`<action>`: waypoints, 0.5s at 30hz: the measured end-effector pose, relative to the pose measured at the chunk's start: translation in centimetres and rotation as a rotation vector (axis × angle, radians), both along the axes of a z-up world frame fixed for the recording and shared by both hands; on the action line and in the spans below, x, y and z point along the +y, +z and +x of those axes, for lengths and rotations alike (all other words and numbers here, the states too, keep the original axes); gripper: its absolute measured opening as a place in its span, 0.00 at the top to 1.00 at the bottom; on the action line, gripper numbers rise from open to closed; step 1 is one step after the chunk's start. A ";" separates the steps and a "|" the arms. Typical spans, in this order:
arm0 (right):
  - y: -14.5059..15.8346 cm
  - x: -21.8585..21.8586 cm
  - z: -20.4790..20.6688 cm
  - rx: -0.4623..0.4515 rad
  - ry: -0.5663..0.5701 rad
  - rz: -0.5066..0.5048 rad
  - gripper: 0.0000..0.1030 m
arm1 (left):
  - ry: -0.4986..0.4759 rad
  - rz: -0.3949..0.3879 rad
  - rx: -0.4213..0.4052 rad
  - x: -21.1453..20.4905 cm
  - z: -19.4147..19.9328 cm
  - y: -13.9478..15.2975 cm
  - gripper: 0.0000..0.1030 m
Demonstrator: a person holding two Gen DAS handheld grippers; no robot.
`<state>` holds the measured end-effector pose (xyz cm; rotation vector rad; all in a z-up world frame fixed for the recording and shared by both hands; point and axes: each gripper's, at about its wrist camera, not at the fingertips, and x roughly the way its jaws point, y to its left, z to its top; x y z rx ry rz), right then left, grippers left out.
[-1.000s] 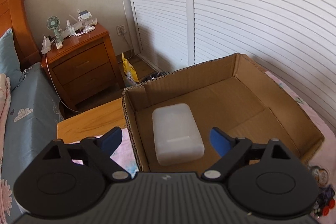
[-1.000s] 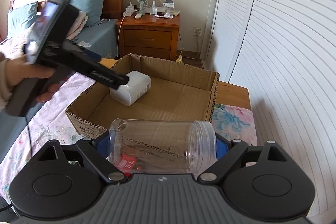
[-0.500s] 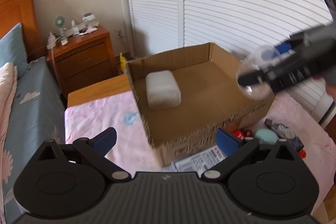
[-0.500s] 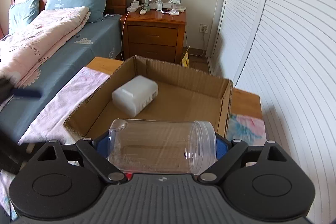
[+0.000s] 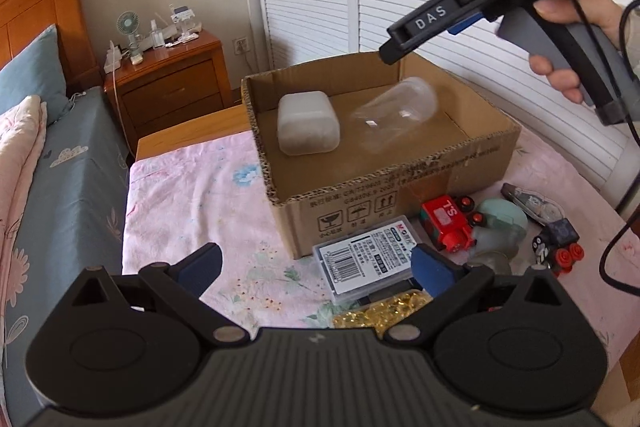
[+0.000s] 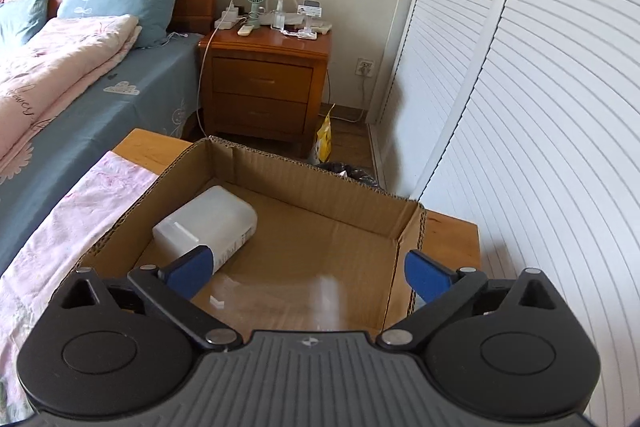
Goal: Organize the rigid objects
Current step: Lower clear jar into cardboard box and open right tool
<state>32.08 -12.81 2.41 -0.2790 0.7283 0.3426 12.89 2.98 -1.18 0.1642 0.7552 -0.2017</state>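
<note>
Our right gripper (image 6: 306, 273) fingers opening, clear jar (image 5: 394, 117) released inside cardboard box (image 5: 400, 183). Left gripper (image 5: 316, 265) wide, empty. Case (image 5: 366, 259) beside box: rigid, slick; we grip long edges.

One cardboard box (image 5: 400, 183); one white container (image 5: 307, 123); one clear jar (image 5: 394, 117); two toy trains (image 5: 446, 223).
</note>
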 end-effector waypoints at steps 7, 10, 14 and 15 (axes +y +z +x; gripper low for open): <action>0.0 -0.9 -3.0 0.004 -0.015 -0.001 0.00 | -0.012 -0.017 0.013 -0.6 -0.4 -0.4 0.03; -0.1 -1.6 -5.0 0.000 -0.037 -0.005 0.00 | -0.004 -0.025 0.015 -0.6 -0.9 -0.3 0.03; -1.0 -3.3 -8.0 0.000 -0.073 0.013 0.00 | 0.005 -0.023 0.006 -0.6 -1.7 -0.5 0.03; -1.3 -3.9 -8.8 0.004 -0.086 0.023 0.00 | 0.000 -0.020 0.000 -0.7 -1.9 -0.6 0.02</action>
